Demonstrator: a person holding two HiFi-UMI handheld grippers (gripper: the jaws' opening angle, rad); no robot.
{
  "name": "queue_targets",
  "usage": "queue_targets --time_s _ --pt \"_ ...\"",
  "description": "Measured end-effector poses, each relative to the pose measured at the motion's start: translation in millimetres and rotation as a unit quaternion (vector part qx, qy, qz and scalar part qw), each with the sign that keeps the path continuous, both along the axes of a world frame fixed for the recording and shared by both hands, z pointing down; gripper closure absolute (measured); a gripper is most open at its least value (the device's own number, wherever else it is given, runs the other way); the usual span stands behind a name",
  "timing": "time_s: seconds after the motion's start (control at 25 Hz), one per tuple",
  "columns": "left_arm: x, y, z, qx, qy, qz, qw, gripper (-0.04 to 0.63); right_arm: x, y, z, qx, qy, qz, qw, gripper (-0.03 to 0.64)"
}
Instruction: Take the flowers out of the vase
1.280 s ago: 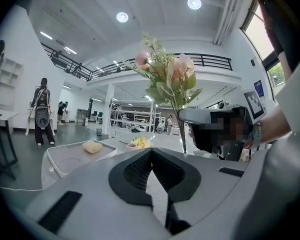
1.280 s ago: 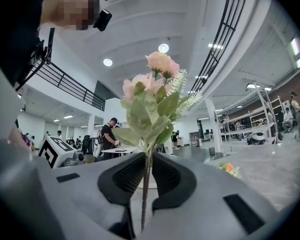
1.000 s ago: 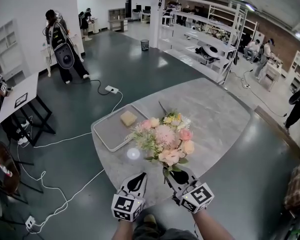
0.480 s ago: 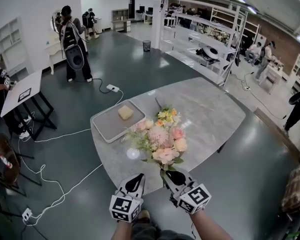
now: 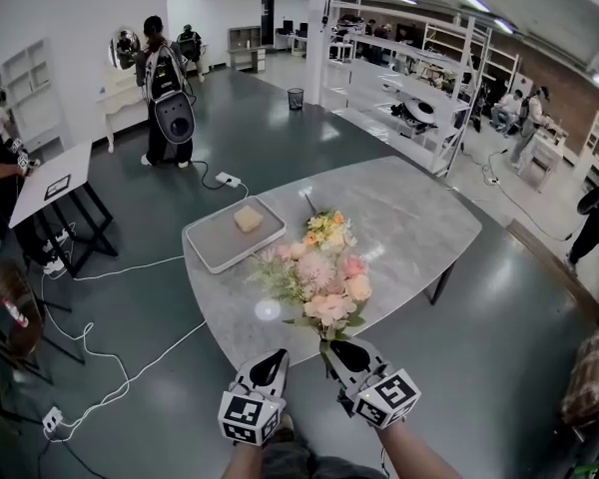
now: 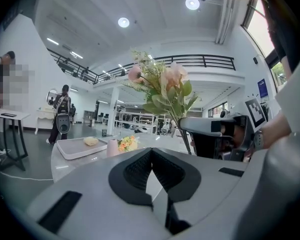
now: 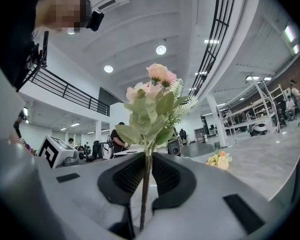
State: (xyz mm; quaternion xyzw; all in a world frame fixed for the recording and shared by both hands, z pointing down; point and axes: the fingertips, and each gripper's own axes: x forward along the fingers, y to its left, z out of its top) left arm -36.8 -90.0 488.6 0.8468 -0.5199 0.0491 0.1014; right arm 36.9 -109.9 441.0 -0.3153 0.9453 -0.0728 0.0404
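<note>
- The right gripper (image 5: 344,351) has its jaws closed on the green stem of the flower bouquet (image 5: 324,277). In the right gripper view the stem runs upright between the two black pads.
- The bouquet consists of pink, peach and cream blooms with green leaves. It stands upright above the right gripper. In the head view its blooms appear over the near part of the grey marble surface (image 5: 419,218).
- The left gripper (image 5: 271,365) has its jaws fully together, with nothing between them. It sits just beside the right gripper, off the near edge of the surface.
- A pale pink vase (image 6: 112,147) stands on the surface beyond the bouquet, well apart from it. The head view does not show the vase clearly.
- A small cluster of yellow and orange flowers (image 5: 326,228) sits just beside the vase. Whether this cluster lies on the surface or stands in a holder cannot be determined.
- A grey tray (image 5: 205,257) rests on the left part of the surface. It carries one yellowish block (image 5: 248,220).
- A person (image 5: 168,88) stands on the floor beyond the surface.
</note>
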Motion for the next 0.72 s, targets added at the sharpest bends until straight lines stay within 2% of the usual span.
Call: queue_targets --time_s 0.72 --pt "35 68 -7 0.006 -0.007 -0.002 1.0000 0.581 32 72 1 -0.007 -0.007 -0.012 1.000 0.561"
